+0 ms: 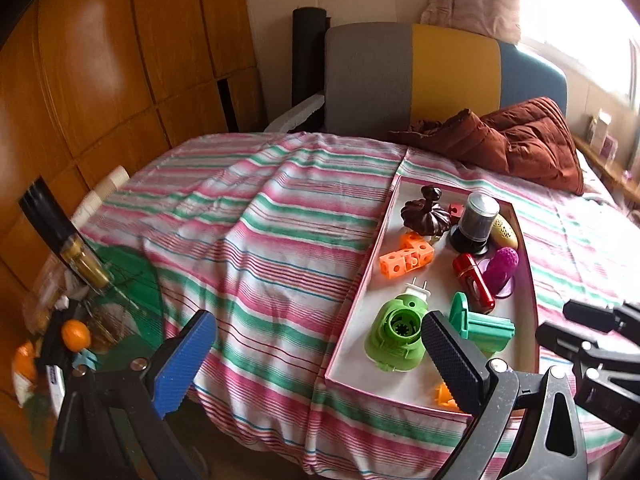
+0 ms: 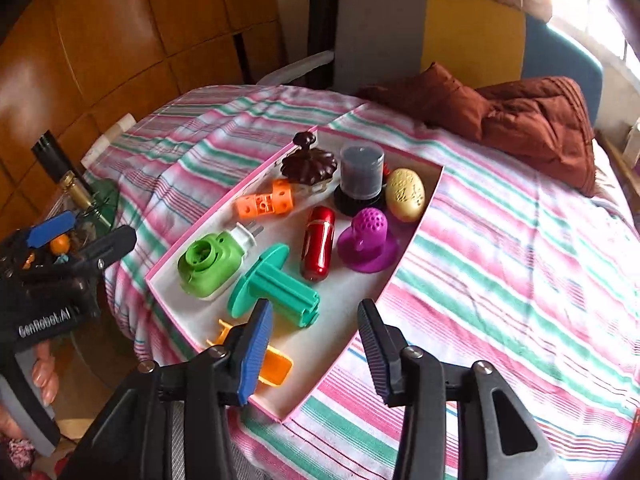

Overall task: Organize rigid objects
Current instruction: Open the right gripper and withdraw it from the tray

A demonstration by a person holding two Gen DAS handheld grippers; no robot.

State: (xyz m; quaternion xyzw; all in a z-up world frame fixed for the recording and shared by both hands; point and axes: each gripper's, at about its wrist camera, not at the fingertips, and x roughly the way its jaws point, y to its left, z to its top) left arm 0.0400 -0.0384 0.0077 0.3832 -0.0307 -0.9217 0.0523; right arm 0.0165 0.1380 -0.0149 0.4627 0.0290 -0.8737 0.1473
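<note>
Here, from the left wrist, the left gripper (image 1: pixel 320 360) hangs with fingers spread wide and empty over the striped bedcover (image 1: pixel 248 232), just left of the pink-rimmed tray (image 1: pixel 360 296) holding the green plug-in device (image 1: pixel 396 334).

From the right wrist, the right gripper (image 2: pixel 316 352) is likewise spread and empty above the tray's (image 2: pixel 224 208) near end, by the teal spool (image 2: pixel 276 284) and orange clip (image 2: pixel 276 368).

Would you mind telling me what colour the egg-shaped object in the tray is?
The egg-shaped object is gold with an embossed pattern, clearest in the right wrist view.
</note>
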